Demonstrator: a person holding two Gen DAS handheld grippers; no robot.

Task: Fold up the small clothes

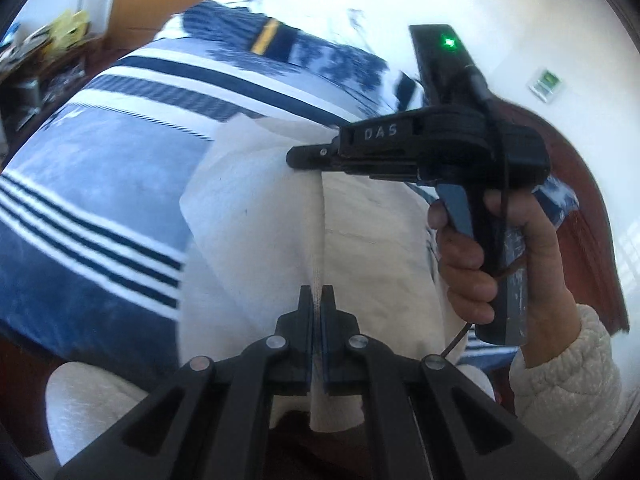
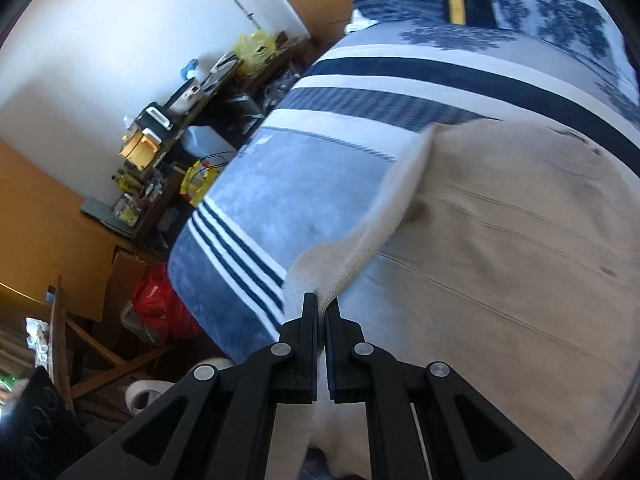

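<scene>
A cream-white garment [image 1: 256,216] lies on the blue and white striped blanket [image 1: 100,184] of a bed. My left gripper [image 1: 318,298] is shut on the garment's ribbed edge, which runs taut up to my right gripper [image 1: 296,157], seen from the side and also shut on that edge. In the right wrist view my right gripper [image 2: 322,306] is shut on the same ribbed edge, and the cream garment [image 2: 500,232] spreads out to the right over the striped blanket [image 2: 280,208].
A wooden headboard [image 1: 576,184] curves at the right behind the hand. A cluttered desk [image 2: 168,128] stands by the wall left of the bed. A red bag [image 2: 156,304] and a wooden chair [image 2: 72,332] sit on the floor beside the bed.
</scene>
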